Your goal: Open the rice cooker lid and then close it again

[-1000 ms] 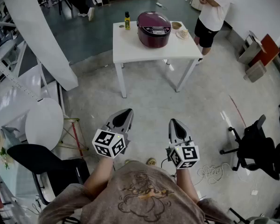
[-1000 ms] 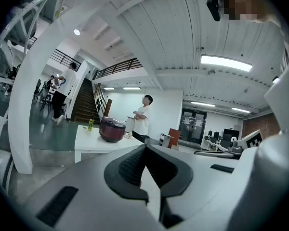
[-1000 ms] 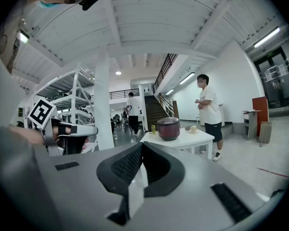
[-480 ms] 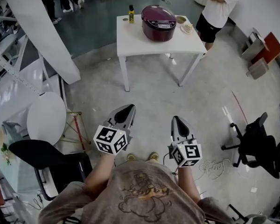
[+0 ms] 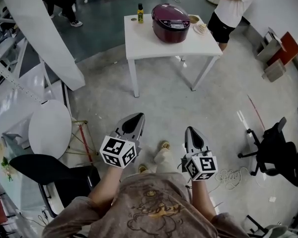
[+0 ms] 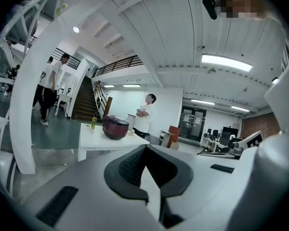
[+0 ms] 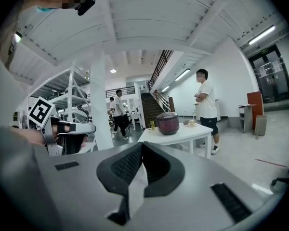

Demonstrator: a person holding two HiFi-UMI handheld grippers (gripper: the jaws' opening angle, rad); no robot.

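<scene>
- Maroon rice cooker [image 5: 170,22], lid down, is set on the white table [image 5: 154,46] at the upper middle of the head view, well apart from both grippers.
- Left gripper [image 5: 135,119] and right gripper [image 5: 190,131] are clenched on nothing.
- A trip could be caused by the cable [image 5: 228,178] coiled on the polished grey floor [image 5: 188,103], lower right.
- The bottle [image 5: 140,14] could be toppled if the table is jolted; a bystander [image 5: 229,6] is stood beside it.
</scene>
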